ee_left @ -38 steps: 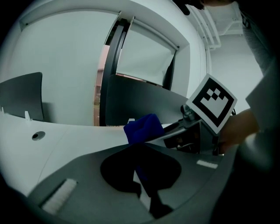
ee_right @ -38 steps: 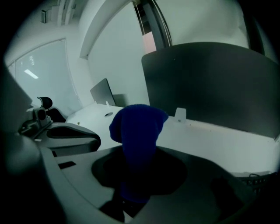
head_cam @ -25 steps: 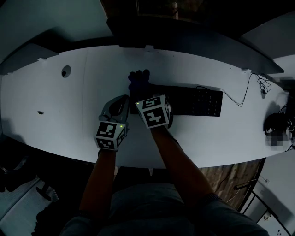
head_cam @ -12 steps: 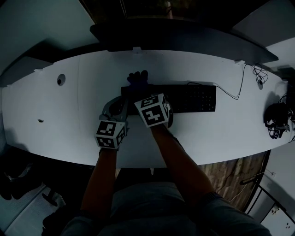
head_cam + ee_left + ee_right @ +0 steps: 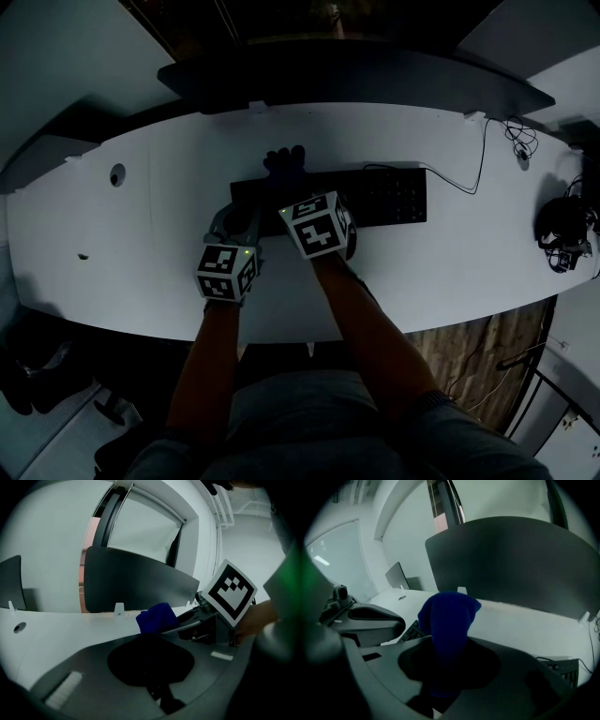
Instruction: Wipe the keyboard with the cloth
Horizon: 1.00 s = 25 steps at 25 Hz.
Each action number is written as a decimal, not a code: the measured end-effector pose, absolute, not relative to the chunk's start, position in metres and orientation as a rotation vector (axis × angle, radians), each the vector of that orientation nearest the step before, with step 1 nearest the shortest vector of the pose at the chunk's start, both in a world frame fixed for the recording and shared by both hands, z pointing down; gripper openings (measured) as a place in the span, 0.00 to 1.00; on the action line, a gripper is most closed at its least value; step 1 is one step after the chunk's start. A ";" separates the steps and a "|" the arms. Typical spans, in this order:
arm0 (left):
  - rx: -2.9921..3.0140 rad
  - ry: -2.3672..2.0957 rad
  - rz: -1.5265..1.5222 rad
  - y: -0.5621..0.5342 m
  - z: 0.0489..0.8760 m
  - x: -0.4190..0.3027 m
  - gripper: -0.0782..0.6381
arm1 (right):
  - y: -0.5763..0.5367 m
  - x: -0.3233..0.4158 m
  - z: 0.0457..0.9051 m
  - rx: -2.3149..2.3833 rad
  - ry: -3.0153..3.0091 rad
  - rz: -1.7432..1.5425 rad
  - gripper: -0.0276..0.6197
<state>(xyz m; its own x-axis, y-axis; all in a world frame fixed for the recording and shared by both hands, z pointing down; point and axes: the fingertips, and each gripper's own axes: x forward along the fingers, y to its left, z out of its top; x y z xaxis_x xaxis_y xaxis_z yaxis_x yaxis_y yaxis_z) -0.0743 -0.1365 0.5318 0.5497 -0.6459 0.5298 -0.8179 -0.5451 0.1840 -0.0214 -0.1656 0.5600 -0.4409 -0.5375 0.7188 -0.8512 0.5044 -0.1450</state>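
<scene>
The pale bench (image 5: 122,225) is dim. The right claw (image 5: 286,192) is clamped on the blue cloth (image 5: 449,616), pressed just ahead of it onto the keyboard's (image 5: 384,195) left end. The left claw (image 5: 234,223) sits alongside, its jaws unreadable. The keys to the right likely remain to be wiped.

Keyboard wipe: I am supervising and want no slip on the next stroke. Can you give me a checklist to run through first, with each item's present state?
1. The cloth is gripped by the right hand-held gripper: ok, it stands up between the jaws.
2. The cloth is over the keyboard: ok, at its left part.
3. The cloth presses on the keys: cannot tell.
4. The left hand-held gripper is free: cannot tell, its jaws sit in deep shadow.
5. The cable is out of the path: ok, it trails off from the keyboard's right end.
</scene>
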 end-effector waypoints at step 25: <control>2.334 -1.087 0.647 -0.140 0.547 0.018 0.12 | -0.160 0.072 0.561 1.188 -2.124 0.729 0.25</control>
<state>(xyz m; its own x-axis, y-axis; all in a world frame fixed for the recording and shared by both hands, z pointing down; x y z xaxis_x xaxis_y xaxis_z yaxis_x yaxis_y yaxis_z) 0.0182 -0.1399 0.5469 0.5722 -0.5645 0.5949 -0.7923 -0.5679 0.2231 0.0725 -0.1604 0.5608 -0.4258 -0.5508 0.7178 -0.8756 0.4509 -0.1734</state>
